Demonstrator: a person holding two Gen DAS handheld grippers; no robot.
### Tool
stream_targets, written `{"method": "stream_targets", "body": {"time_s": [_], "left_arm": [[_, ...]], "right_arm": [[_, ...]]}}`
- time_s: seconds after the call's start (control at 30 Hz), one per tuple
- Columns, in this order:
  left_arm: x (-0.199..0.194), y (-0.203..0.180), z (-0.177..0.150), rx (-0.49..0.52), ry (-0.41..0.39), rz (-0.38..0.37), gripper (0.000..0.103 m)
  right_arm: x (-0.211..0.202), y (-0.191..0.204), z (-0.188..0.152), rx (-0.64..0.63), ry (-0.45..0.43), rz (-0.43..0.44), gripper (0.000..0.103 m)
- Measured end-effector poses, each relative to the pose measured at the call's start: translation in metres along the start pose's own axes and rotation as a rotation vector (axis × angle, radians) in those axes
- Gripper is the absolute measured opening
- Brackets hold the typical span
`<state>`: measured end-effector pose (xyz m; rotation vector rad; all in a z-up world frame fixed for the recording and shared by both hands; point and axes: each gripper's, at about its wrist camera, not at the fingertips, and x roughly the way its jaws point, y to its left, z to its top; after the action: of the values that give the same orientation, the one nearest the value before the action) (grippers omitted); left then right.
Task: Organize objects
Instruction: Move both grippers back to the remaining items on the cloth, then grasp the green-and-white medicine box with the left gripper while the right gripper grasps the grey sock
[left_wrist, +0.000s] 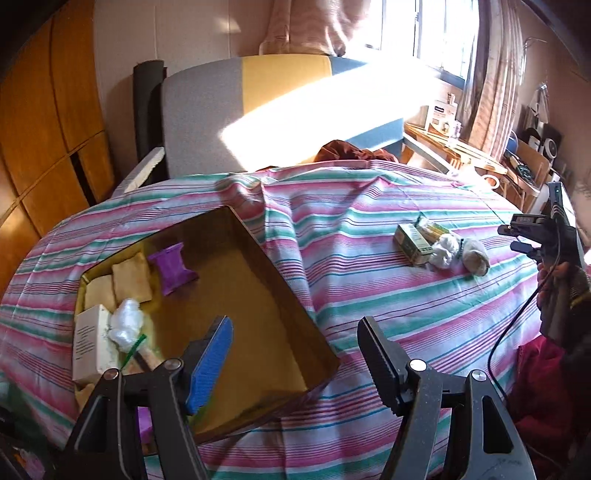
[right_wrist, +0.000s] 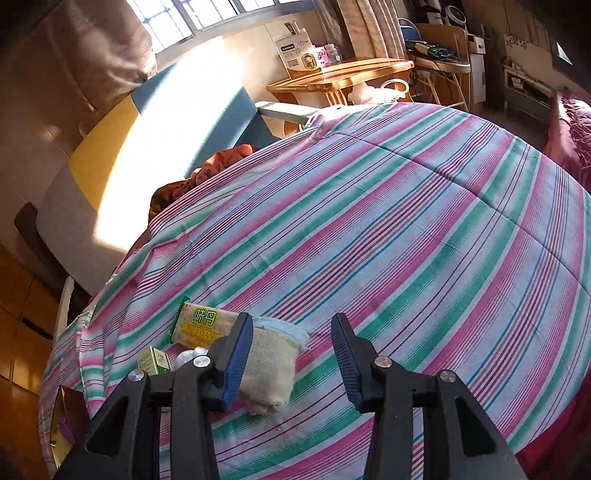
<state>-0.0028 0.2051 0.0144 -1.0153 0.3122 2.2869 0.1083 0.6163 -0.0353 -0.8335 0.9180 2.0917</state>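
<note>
A brown cardboard box lies open on the striped bedcover. Inside are a purple spool, a white box, a white plastic wad and tan packets. My left gripper is open and empty above the box's near right corner. A green carton, a white wad and a rolled beige sock lie to the right. My right gripper is open, and the sock lies against its left finger. A yellow snack packet and the green carton lie beside it.
A grey, yellow and blue sofa stands behind the bed, with a brown cloth at its foot. A wooden side table with boxes stands by the window. Wooden cabinets are at the left. A red blanket lies at the right.
</note>
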Motion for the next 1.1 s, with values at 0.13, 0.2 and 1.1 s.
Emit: {"method": "stream_targets", "body": {"time_s": [0.13,0.2,1.1], "left_arm": [[0.025,-0.030,0.015,0.025,0.044,-0.048,0.071],[0.038,-0.045,0.021,0.045,0.054,-0.055,0.071],[0.228,-0.158,0.109,0.072,0.247,-0.119,0.070]], "right_arm": [[-0.001,0.005,-0.003,-0.007,0.014,0.023,0.045],[-0.003,0.007,-0.004,-0.014,0.015,0.035,0.045],[0.005,0.003,-0.001,0.070,0.066,0.153,0.045]]}}
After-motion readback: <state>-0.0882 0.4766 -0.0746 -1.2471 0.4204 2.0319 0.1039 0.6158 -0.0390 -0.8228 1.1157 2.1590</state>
